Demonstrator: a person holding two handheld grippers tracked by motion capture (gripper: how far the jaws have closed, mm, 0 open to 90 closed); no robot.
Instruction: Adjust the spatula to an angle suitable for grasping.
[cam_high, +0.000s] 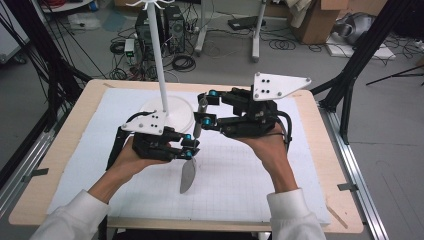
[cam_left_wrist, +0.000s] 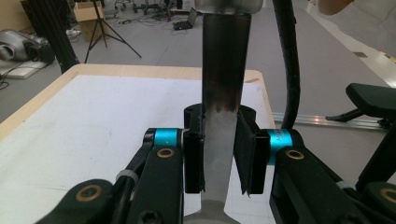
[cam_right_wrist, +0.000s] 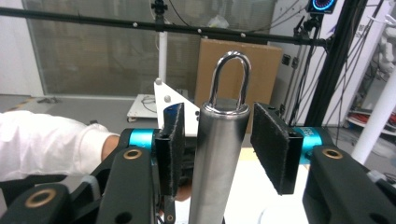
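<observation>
Sleeves and forearms come in at the bottom of the high view, a white mat covers the wooden table. Left gripper sits left of centre, jaws clamped on the flat shank of a metal spatula; left gripper view shows both pads pressed on the shank, pad on each side. Spatula blade hangs down toward the mat, the round handle runs up to the right gripper. White stand with a pole stands just behind, base on the mat. Right gripper view: jaws around the steel handle with hanging loop on top, left pad touching or nearly, right pad apart with a visible gap, so not clamped
</observation>
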